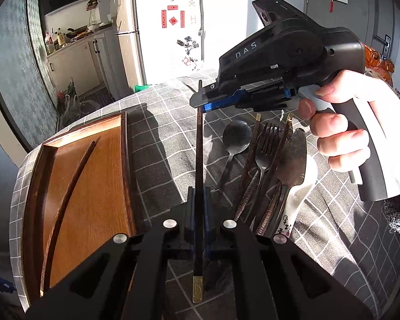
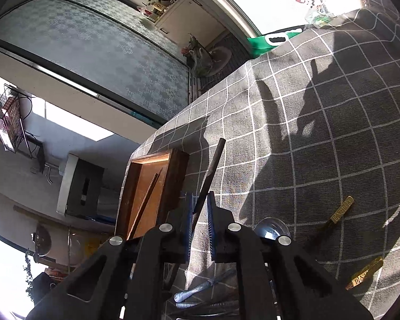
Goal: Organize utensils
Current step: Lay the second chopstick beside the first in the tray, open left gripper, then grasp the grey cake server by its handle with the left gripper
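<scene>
While a grey checked tablecloth (image 1: 157,160) is seen covering the table, a wooden tray (image 1: 88,186) is found at nine o'clock in the left wrist view, with one dark chopstick (image 1: 66,197) lying inside it. At three o'clock, loose utensils are heaped on the cloth: a knife (image 1: 293,160), a fork (image 1: 265,149), a dark spoon (image 1: 236,141) and a white ceramic spoon (image 1: 297,197) whose handle bears handwritten characters that cannot be read. The letters "DAS" are printed on the right gripper (image 1: 200,101), held by a hand (image 1: 354,133). A second chopstick (image 1: 199,176), gold-capped at its near end, is clamped between the closed jaws of the left gripper (image 1: 199,200). Its far tip sits between the right gripper's jaws, which stand slightly apart around it.
</scene>
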Action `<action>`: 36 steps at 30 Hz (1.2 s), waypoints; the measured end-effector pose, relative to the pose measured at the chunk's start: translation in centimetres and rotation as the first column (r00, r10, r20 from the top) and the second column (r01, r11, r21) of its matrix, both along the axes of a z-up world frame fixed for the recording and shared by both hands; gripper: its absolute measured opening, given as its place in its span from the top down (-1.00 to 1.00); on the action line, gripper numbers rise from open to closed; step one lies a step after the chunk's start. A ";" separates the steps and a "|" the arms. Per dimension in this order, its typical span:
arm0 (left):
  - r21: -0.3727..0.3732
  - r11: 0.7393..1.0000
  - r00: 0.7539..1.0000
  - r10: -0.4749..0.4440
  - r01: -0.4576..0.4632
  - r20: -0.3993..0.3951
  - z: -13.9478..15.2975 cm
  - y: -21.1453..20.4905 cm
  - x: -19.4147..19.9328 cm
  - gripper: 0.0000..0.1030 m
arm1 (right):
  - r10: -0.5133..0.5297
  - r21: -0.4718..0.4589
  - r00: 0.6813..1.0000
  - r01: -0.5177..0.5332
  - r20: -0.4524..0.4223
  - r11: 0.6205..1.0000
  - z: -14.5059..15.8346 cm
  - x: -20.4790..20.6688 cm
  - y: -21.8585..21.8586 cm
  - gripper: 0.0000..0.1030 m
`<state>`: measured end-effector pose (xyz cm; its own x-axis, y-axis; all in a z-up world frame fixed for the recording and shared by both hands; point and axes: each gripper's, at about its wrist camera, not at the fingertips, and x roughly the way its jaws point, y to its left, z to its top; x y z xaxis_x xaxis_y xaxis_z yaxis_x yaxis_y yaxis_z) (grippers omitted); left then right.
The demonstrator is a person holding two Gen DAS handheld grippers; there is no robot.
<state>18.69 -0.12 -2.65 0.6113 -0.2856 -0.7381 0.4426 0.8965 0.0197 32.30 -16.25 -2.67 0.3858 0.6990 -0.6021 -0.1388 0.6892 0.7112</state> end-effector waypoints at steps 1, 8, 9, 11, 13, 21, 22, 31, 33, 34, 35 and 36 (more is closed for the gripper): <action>-0.005 1.000 1.000 0.006 -0.006 0.007 0.2 0.4 -0.2 0.87 | 0.005 0.002 1.000 -0.005 0.007 1.000 0.3 -0.1 0.4 0.81; 0.088 0.994 0.992 0.054 -0.064 0.112 2.6 4.3 -1.5 0.87 | 0.076 0.028 0.992 -0.079 0.099 0.996 3.6 -0.1 6.0 0.81; 0.095 0.993 0.992 0.063 -0.073 0.106 2.6 5.0 -1.4 0.87 | 0.089 0.017 0.990 -0.091 0.112 0.996 4.0 -0.1 7.0 0.81; 0.098 0.990 0.990 0.094 -0.104 0.101 2.4 6.6 -1.1 0.87 | 0.113 -0.010 0.985 -0.112 0.129 0.994 4.5 -0.2 9.0 0.81; 0.080 0.989 0.989 0.120 -0.127 0.084 1.9 8.0 -0.9 0.87 | 0.131 -0.038 0.984 -0.127 0.120 0.991 4.0 0.0 10.6 0.82; 0.116 0.972 0.979 0.202 -0.204 0.029 -0.5 11.1 0.5 0.84 | 0.127 -0.097 0.991 -0.123 0.036 0.988 0.0 1.7 14.7 0.77; 0.118 0.971 0.978 0.207 -0.208 0.022 -0.7 11.3 0.5 0.84 | 0.134 -0.103 0.991 -0.131 0.024 0.986 -0.4 1.8 15.0 0.75; 0.131 0.962 0.970 0.243 -0.241 0.001 -1.7 13.3 1.2 0.87 | 0.131 -0.094 0.987 -0.122 0.094 0.988 1.3 0.2 13.2 -0.01; 0.129 0.962 0.970 0.242 -0.240 -0.001 -1.7 13.3 1.3 0.87 | 0.123 -0.091 0.985 -0.113 0.119 0.989 2.2 -0.4 11.7 -0.07; 0.133 0.961 0.969 0.245 -0.244 0.003 -1.6 13.2 1.3 0.82 | 0.124 -0.092 0.984 -0.112 0.127 0.989 2.7 -0.6 10.9 -0.09; 0.136 0.958 0.967 0.253 -0.253 0.012 -1.5 13.3 1.3 0.77 | 0.125 -0.096 0.983 -0.113 0.135 0.989 3.1 -0.9 9.9 -0.11; 0.135 0.956 0.965 0.260 -0.260 0.019 -1.4 13.4 1.1 0.61 | 0.126 -0.106 0.981 -0.112 0.144 0.988 3.4 -1.3 8.9 -0.19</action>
<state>19.84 13.24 -4.05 0.6517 -0.0144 -0.7584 0.1947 0.9695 0.1489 31.03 -7.32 0.74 0.3943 0.6863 -0.6111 -0.3238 0.7261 0.6066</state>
